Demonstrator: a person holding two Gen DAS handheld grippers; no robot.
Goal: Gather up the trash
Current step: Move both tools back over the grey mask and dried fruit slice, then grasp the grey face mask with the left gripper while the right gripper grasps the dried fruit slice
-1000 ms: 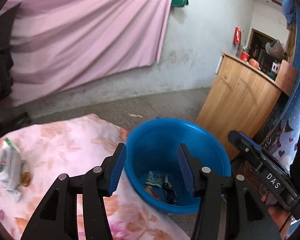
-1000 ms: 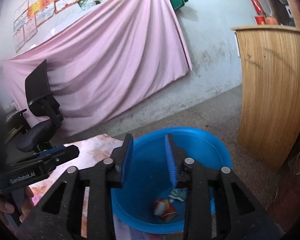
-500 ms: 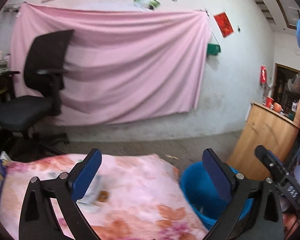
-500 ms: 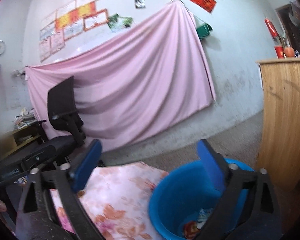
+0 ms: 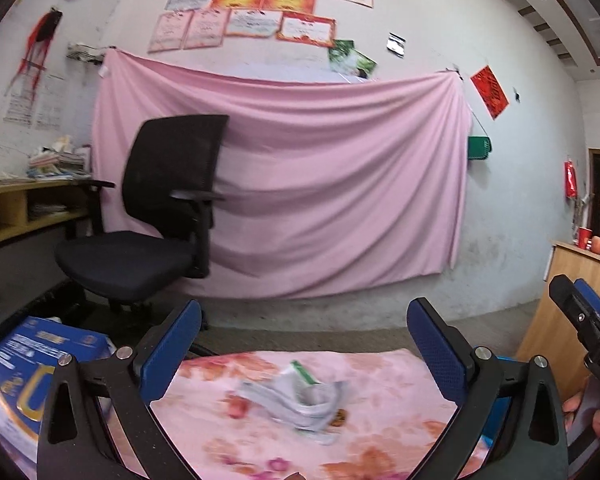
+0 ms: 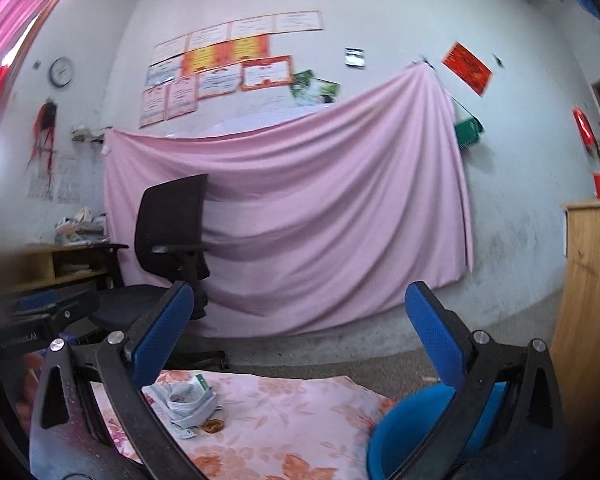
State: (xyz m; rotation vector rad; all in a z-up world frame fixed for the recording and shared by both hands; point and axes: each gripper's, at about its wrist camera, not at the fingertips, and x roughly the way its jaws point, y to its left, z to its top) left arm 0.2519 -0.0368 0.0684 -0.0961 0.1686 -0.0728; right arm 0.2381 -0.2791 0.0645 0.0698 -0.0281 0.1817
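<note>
Both hand-held grippers, left (image 5: 304, 354) and right (image 6: 298, 334), spread apart, empty; wrapper (image 5: 300, 402) on desk (image 5: 380, 432), bin (image 6: 412, 428) at 3 o'clock.

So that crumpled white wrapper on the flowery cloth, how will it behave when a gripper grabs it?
The crumpled white wrapper looks thin and creased, so it will probably flop and squash rather than hold its shape. It seems light, and may slide on the floral cloth if nudged. The small brown piece lies beside it and probably won't lift with it.
</note>
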